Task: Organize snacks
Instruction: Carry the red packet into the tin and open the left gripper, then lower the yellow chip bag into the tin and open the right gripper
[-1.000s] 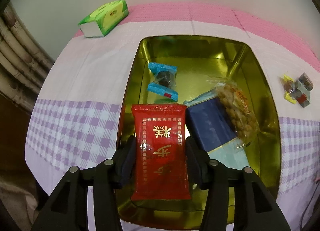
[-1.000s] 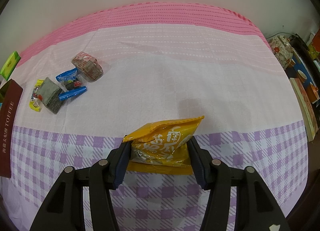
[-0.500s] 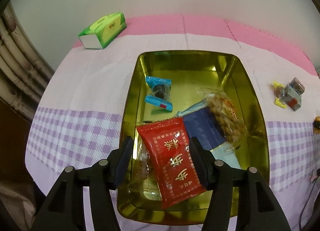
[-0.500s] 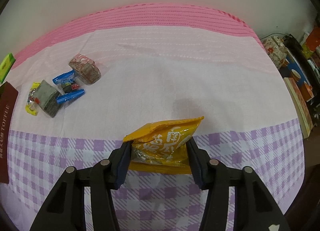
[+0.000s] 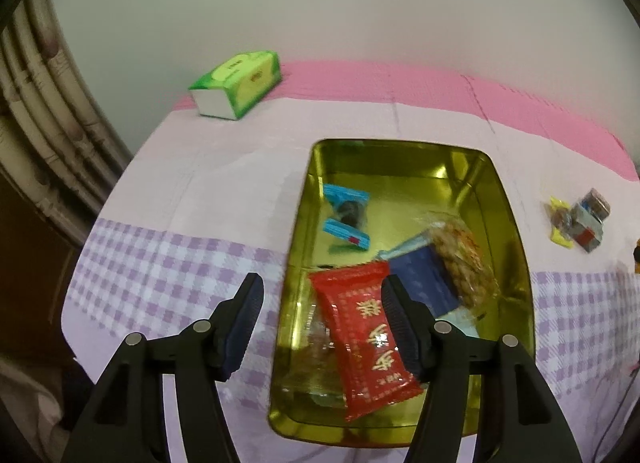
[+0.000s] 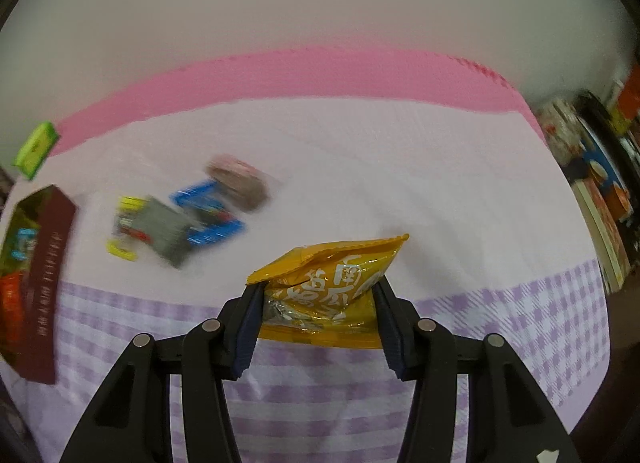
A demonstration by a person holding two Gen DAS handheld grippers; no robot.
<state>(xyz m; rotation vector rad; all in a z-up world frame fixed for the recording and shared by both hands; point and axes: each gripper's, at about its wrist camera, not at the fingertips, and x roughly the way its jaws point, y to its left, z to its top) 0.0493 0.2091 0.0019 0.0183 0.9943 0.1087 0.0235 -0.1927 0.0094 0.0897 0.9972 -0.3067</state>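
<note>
- Gold-coloured tin (image 5: 516,231) sits open on the desk (image 5: 224,183); its contents include a blue-wrapped sweet (image 5: 346,219), a clear bag of nuts (image 5: 460,259), a dark blue packet (image 5: 424,283) and the red packet (image 5: 368,335)
- Left tongs (image 5: 320,323) are spreading apart, and the red packet lies loose in the tin, pressed by neither pad
- Right tongs (image 6: 316,317) are clenched on the crumpled yellow snack bag (image 6: 332,287), held clear above the desk
- Loose sweets (image 6: 180,223) wait on the cloth between that bag and the tin
- Best, I judge, to pull the left tongs clear before bringing the yellow bag over, then lower it into the bare far half of the tin before letting go, so it neither snags the rim nor crushes the nuts
</note>
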